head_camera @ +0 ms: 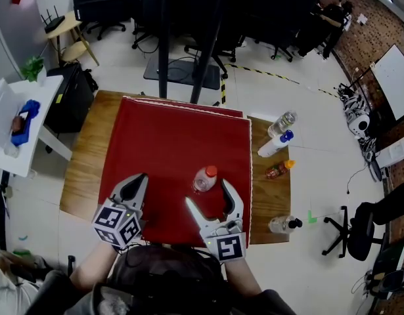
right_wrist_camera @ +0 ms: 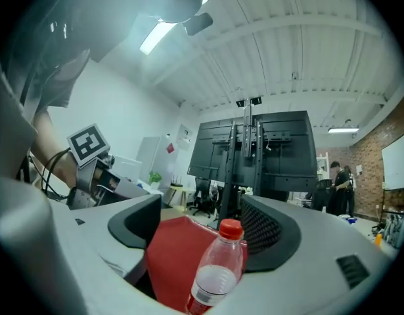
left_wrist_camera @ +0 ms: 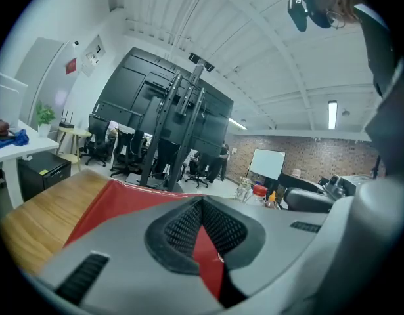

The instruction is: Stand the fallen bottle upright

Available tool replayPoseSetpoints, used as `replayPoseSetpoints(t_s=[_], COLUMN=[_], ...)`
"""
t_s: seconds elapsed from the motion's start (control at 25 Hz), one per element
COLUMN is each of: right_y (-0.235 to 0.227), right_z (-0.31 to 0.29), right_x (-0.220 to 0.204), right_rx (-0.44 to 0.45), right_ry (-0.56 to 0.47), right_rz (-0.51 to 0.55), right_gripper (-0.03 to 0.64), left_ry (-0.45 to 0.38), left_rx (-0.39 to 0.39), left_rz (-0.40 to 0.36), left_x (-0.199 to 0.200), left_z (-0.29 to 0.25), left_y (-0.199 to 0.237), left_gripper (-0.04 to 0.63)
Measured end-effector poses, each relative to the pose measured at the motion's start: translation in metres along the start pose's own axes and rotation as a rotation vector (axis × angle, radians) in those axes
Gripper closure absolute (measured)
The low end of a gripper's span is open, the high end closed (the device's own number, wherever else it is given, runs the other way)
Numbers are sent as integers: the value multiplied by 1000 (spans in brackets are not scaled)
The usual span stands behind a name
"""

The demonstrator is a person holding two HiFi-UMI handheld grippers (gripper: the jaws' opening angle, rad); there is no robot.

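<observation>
The bottle [head_camera: 204,180] stands on the red cloth [head_camera: 169,136], near the cloth's front edge and a little right of its middle. It is of clear plastic and has a red-orange cap. In the right gripper view the bottle [right_wrist_camera: 216,271] shows a rounded shoulder under the cap, a pale, cloudy-looking body and a red label lower down. There it leans a little to the right; if the lean is real or comes only from the camera, I cannot tell. The bottom of the bottle is hidden behind the gripper body in that view.

The right gripper [head_camera: 207,193] is just in front of the bottle, and its jaws are wide apart. In its own view the right gripper [right_wrist_camera: 200,205] has the bottle between the two jaws, closer to the right one, and the pads do not press on it.

The left gripper [head_camera: 140,178] is over the front left part of the cloth, well apart from the bottle. In its own view the left gripper [left_wrist_camera: 203,209] has its jaws together, and only a narrow strip of the red cloth shows between the dark pads. It holds nothing.

The cloth covers most of a wooden table [head_camera: 80,176]. On the bare wood strip at the right of the cloth lie four other bottles [head_camera: 280,169], well apart from the grippers.
</observation>
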State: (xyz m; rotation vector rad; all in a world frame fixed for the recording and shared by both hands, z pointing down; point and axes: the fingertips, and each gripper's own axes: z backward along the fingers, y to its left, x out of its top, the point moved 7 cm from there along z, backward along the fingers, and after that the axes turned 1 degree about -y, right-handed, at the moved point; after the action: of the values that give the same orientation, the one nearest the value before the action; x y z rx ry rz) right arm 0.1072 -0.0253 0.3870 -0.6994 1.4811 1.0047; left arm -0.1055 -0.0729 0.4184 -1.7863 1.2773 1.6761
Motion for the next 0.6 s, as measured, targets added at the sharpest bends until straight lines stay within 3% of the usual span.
replayPoseSetpoints(t_s=[0.12, 0.28, 0.36, 0.48, 0.6], right_y=[-6, -16, -21, -21, -15], right_z=[5, 14, 20, 21, 20], right_x=[8, 10, 13, 18, 21], right_rx=[-62, -115, -147, -130, -89], right_ry=[-53, -83, -93, -114, -111], right_rz=[-29, -104, -137, -159, -151], right_gripper=[363, 467, 622, 621, 621], left_ry=[-27, -84, -109, -123, -113], left_rx=[-19, -48, -75, -109, -114], left_rz=[-15, -58, -51, 0, 0], left_x=[7, 17, 22, 23, 20], left_z=[1, 4, 6, 9, 12], left_y=[-9, -24, -33, -40, -43], left_gripper=[566, 566, 566, 566, 566])
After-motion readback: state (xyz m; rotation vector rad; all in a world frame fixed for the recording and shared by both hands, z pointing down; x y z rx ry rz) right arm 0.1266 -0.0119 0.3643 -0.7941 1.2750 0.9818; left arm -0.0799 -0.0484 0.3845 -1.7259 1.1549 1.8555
